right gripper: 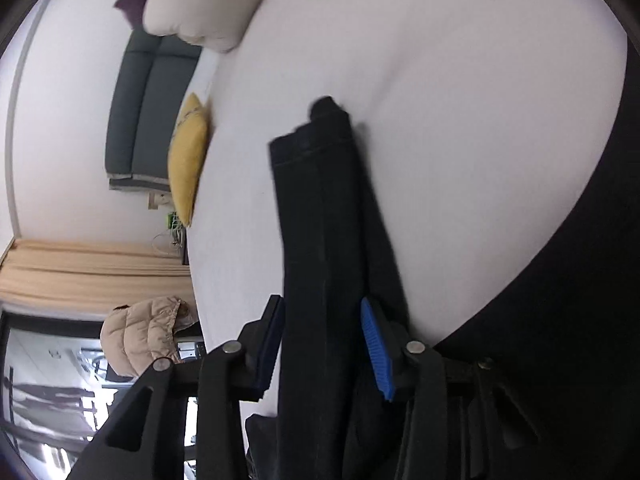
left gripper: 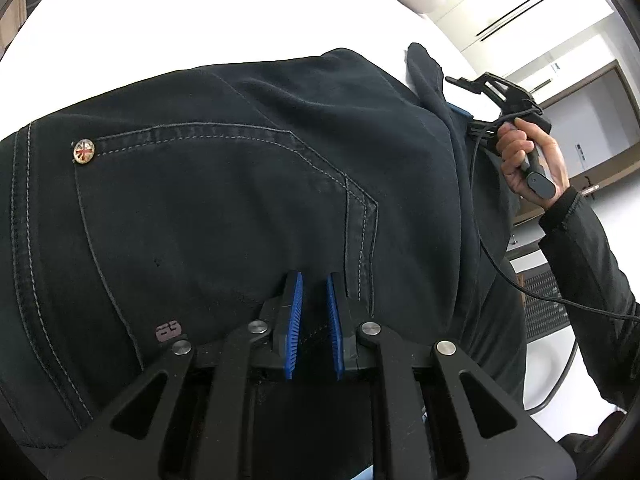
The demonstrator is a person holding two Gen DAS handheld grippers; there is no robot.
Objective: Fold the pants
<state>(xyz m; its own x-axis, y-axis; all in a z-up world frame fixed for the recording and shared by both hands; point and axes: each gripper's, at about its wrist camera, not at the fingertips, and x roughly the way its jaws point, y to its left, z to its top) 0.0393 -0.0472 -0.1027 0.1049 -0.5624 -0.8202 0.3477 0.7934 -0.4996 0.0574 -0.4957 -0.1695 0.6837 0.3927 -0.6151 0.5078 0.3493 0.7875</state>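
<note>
Dark pants (left gripper: 224,208) lie spread on a white bed (left gripper: 180,16), showing a back pocket with a metal rivet (left gripper: 83,151). My left gripper (left gripper: 314,286) rests its tips on the cloth beside the pocket's stitched corner. Its blue pads (left gripper: 294,320) are nearly together, and I see no fold of cloth between them. In the right wrist view a pant leg (right gripper: 320,216) runs up between the fingers of my right gripper (right gripper: 320,312), with the hem (right gripper: 312,136) toward the bed's middle. The jaws stand apart and the leg lies flat across the gap. A hand (left gripper: 528,156) holds the right gripper beside the leg.
A white pillow (right gripper: 200,8) lies at the head of the bed (right gripper: 460,100), with a yellow cushion (right gripper: 188,160) and a grey sofa (right gripper: 148,112) past the edge. A beige puffer jacket (right gripper: 140,332) hangs near the curtains. A cable (left gripper: 520,280) trails from the right gripper.
</note>
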